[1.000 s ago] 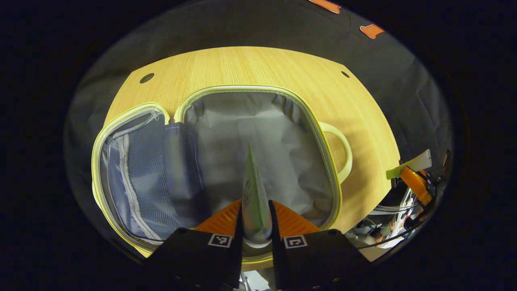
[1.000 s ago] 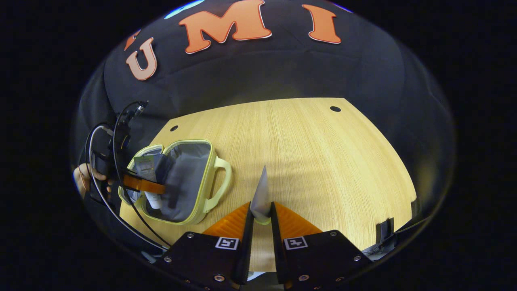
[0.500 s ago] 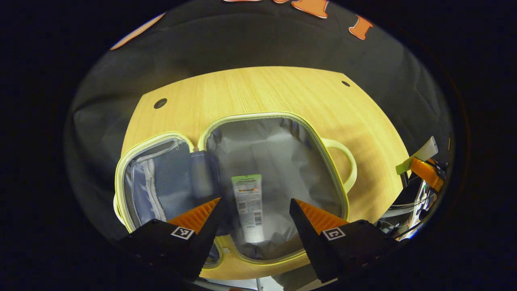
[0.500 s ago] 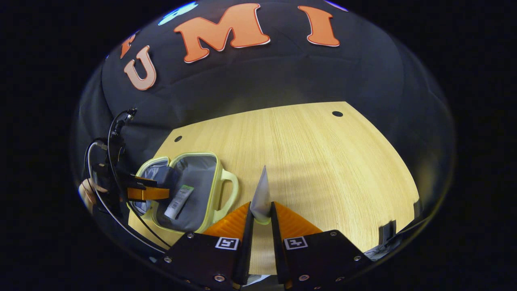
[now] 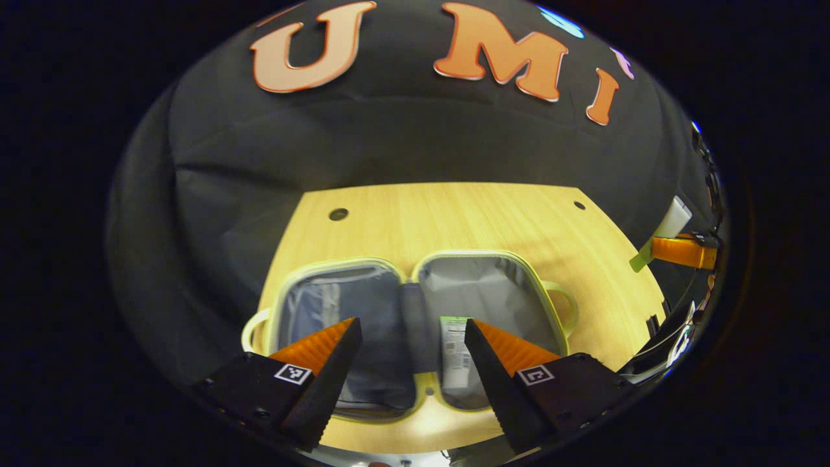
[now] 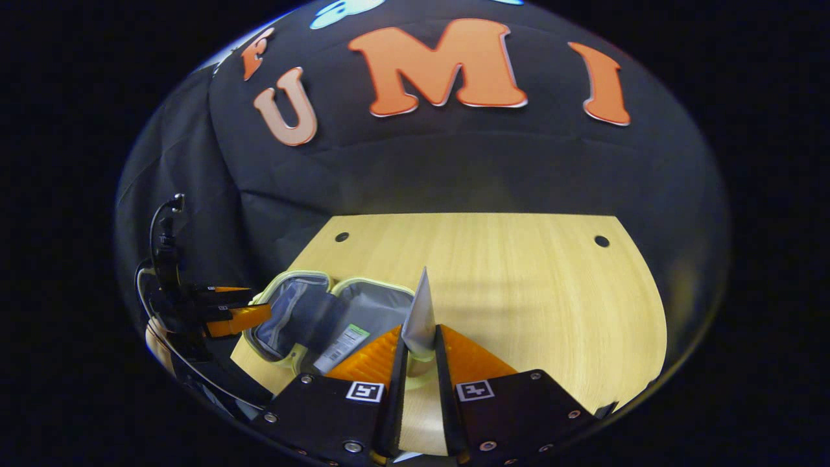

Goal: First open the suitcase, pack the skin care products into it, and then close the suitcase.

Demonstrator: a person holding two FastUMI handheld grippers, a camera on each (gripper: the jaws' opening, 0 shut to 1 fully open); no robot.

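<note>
My left gripper (image 5: 410,347) hangs with its jaws spread wide and nothing between them, just above the near rim of the small pale-green zip-around suitcase with grey fabric lining (image 5: 415,259), which lies opened flat on the light wooden table (image 5: 454,214). In the handle-side half of the suitcase lies a slim white squeeze tube with a green band (image 5: 456,353), flat on the lining close to the centre hinge fold.

My right gripper (image 6: 418,347) is closed on a second flat pale tube with a crimped end (image 6: 420,314), both fingers pressing its lower body near the cap, the crimped tail pointing away from me. From here it sits beside the suitcase on its handle side.

I judge this tube light, soft-walled and a bit slick, so squeezing mid-body could dent it or push product toward the cap; the stiffer shoulder by the cap looks the safer hold. The suitcase shell seems semi-rigid, with a piped rim, a loop handle (image 5: 563,305) and a mesh pocket (image 5: 324,305) in the other half. The lining looks crinkly and yielding, so a tube should settle without sliding far.
</note>
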